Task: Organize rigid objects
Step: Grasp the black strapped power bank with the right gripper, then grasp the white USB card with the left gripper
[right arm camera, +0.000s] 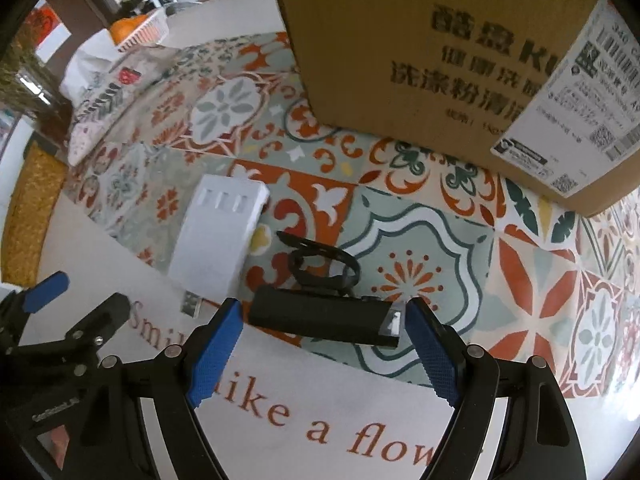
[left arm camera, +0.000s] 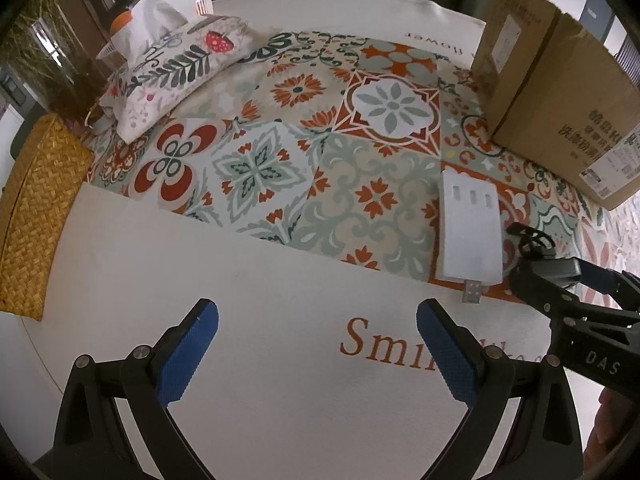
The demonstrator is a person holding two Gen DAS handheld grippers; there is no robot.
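A white USB device (left arm camera: 470, 226) with a metal plug lies on the patterned tablecloth; it also shows in the right wrist view (right arm camera: 218, 236). A black bar-shaped gadget (right arm camera: 324, 316) with a looped black strap (right arm camera: 320, 264) lies to its right. My right gripper (right arm camera: 324, 318) is open, its blue pads on either side of the black gadget's ends, apart from it. It shows from the side in the left wrist view (left arm camera: 560, 276). My left gripper (left arm camera: 316, 324) is open and empty over the white cloth, left of the white device.
A large cardboard box (right arm camera: 440, 48) stands at the back right. A fabric tissue holder (left arm camera: 176, 68) lies at the back left. A woven straw mat (left arm camera: 32, 216) sits at the left table edge.
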